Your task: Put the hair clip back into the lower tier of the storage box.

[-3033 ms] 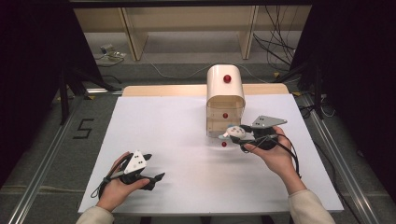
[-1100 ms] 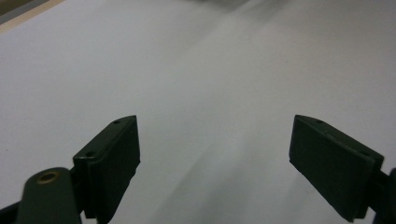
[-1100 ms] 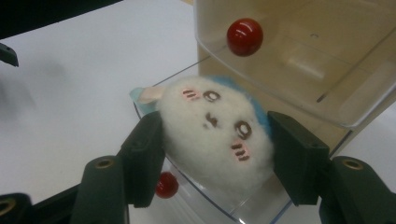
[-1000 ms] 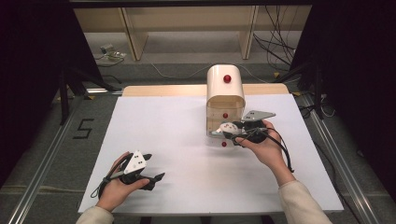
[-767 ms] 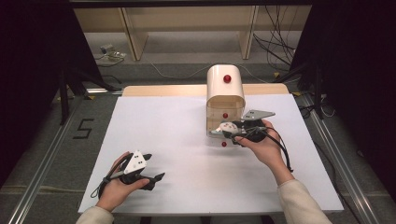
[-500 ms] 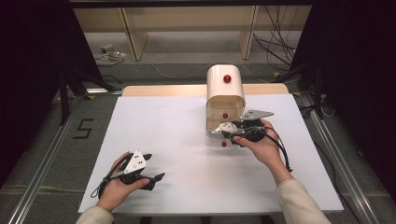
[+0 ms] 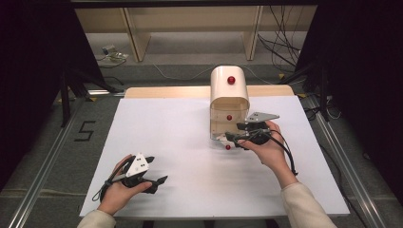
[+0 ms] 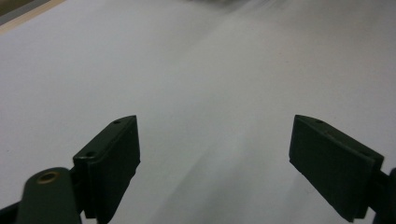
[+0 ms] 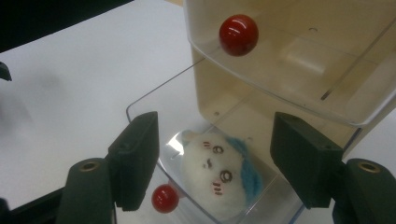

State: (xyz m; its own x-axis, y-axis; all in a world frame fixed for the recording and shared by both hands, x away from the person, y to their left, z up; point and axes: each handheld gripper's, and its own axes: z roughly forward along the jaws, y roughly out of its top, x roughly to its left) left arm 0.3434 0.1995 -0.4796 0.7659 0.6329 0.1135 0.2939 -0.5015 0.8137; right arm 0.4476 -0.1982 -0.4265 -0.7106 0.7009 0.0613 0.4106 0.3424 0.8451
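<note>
A cream cabinet (image 7: pixel 229 95) with red knobs stands at the back middle of the white table (image 7: pixel 180 142). Its clear bottom drawer (image 9: pixel 144 105) is pulled out, its red knob (image 9: pixel 165 198) at the front. A white plush toy with blue hair (image 9: pixel 219 179) lies inside. My right gripper (image 7: pixel 233 137) hovers over that drawer. In the right gripper view its jaws (image 9: pixel 215 140) have just been opening and stand apart above the toy, touching nothing. My left gripper (image 7: pixel 158 169) rests open near the front left; in the left gripper view (image 8: pixel 215 154) nothing is between its jaws.
The drawer above it is closed, and its red knob (image 9: pixel 238 28) juts out just over the open one. The table's wooden back edge (image 7: pixel 161 91) runs behind the cabinet. Metal rails (image 7: pixel 43 175) flank the table, and cables (image 7: pixel 280 45) lie on the floor behind.
Since three seconds ago the right hand has shifted up and left to the cabinet's bottom drawer. Over the last second it stays put. The left hand has not moved.
</note>
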